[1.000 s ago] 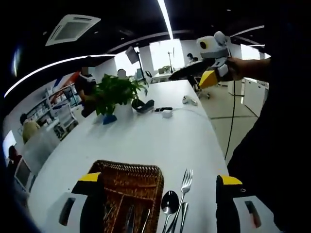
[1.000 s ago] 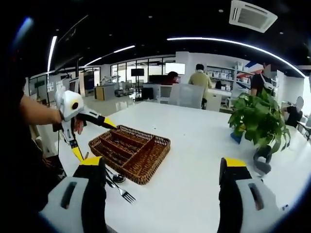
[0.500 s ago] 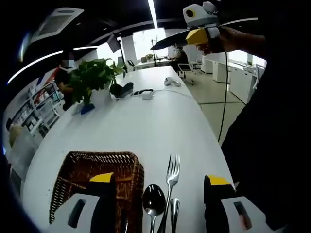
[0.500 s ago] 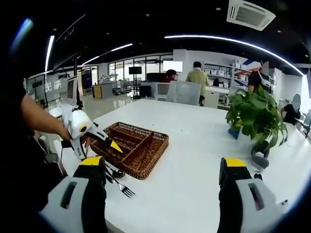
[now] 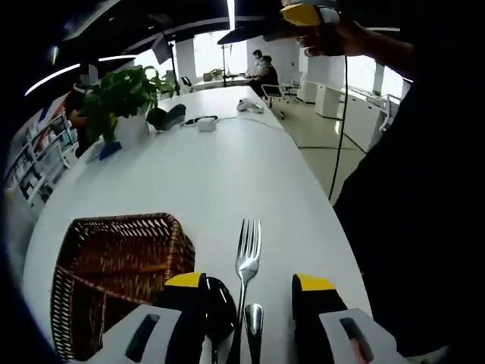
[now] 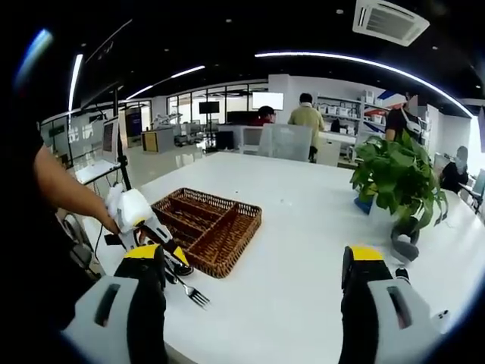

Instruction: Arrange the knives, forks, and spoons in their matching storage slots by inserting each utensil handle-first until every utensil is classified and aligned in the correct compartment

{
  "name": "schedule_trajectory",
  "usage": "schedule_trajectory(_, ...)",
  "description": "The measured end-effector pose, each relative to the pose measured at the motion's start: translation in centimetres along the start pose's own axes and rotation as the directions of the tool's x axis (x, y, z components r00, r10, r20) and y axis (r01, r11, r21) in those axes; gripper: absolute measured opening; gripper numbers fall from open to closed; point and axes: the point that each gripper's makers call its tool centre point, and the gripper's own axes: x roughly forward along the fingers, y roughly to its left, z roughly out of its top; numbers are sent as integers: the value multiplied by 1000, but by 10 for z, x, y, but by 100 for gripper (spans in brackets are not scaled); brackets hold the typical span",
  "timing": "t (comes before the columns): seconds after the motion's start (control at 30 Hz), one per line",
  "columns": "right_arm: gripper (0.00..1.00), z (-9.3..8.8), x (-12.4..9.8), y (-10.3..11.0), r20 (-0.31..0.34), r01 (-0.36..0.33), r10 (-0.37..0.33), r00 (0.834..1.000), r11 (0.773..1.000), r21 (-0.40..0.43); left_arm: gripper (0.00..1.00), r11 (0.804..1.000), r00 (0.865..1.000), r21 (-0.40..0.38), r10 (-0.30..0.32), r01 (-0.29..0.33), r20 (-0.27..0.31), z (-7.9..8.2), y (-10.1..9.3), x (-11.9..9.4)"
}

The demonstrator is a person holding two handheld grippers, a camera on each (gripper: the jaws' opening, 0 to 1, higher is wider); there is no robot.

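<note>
Fork [image 5: 247, 254], spoon [image 5: 218, 315] and a third utensil lie bunched on the table [image 5: 227, 174] beside the wicker tray [image 5: 98, 265], between the left gripper [image 5: 248, 284] spread fingers (right gripper [image 6: 254, 262] also spread, idle); closing risks pinching two together.

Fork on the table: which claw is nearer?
Left. The left claw straddles the fork, low over the table; the right claw hangs well back, open, aimed past the wicker tray.
</note>
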Motion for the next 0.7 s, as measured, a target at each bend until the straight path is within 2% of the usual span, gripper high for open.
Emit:
schedule_trajectory(0.2, 98, 1, -2, -6, 5, 20, -20, 1000, 1000, 5, 34, 999, 999, -18, -39, 39, -34, -8, -7, 9)
schedule_trajectory(0.3, 97, 2, -5, -10, 13, 37, -37, 999, 999, 2, 31, 999, 998, -26, -39, 38, -51, -11, -7, 14)
schedule_trajectory(0.43, 96, 0, -6, -10, 10, 40, -41, 999, 999, 9, 19, 1000, 996, -12, -26, 25, -85, -14, -6, 16)
schedule_trajectory(0.47, 96, 0, -6, -10, 10, 42, -42, 999, 999, 8, 18, 1000, 996, -9, -28, 27, -89, -15, -7, 19)
schedule_trajectory(0.53, 96, 0, -6, -9, 10, 40, -40, 999, 999, 7, 15, 1000, 990, 18, -23, 25, -139, -24, -7, 22)
schedule_trajectory(0.57, 96, 0, -5, -9, 7, 38, -38, 999, 999, 5, 14, 999, 991, 42, -14, 20, -135, -22, -5, 24)
schedule_trajectory(0.7, 95, 0, -5, -10, 5, 40, -40, 999, 999, -5, 14, 1000, 987, 0, -23, 23, -157, -25, -6, 26)
